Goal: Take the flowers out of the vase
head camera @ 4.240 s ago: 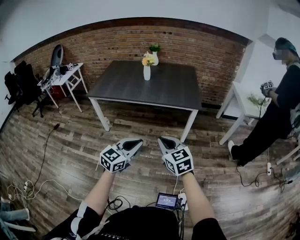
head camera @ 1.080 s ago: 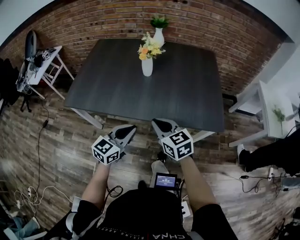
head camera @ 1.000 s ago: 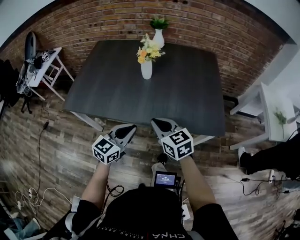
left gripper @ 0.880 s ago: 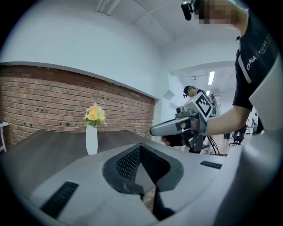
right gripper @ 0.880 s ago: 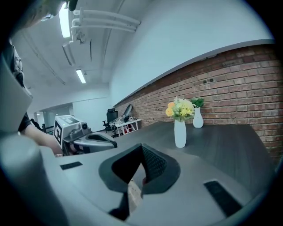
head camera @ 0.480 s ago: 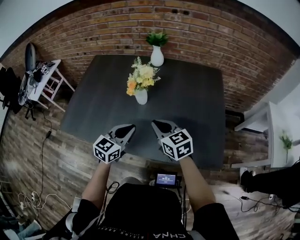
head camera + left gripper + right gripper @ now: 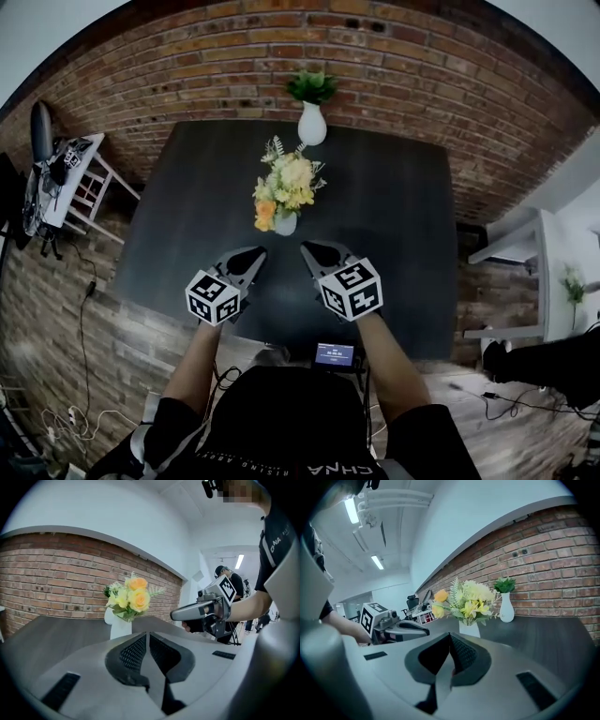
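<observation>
Beyond the pressed-together left hand-held gripper [image 7: 251, 255] and right hand-held gripper [image 7: 313, 251], flowers [image 7: 284, 187] stand in the vase [image 7: 286, 225]

Just past the fingers [image 7: 246, 264] of the left gripper [image 7: 257, 251], the vase [image 7: 286, 225] is mostly hidden under the flowers [image 7: 286, 187]. Only its white bottom peeks out. The stems inside it cannot be seen. In the left gripper view, the foot of the vase hides behind the fingers. Behind the fingers, part of the near edge of the bench [image 7: 403, 234] is covered by the person's arms and body. Far left of the fingers, the stuff on a small white table [image 7: 75, 187] is too tiny to tell. Far right of the fingers, another person [image 7: 548, 361] is cut off by the picture's edge.
</observation>
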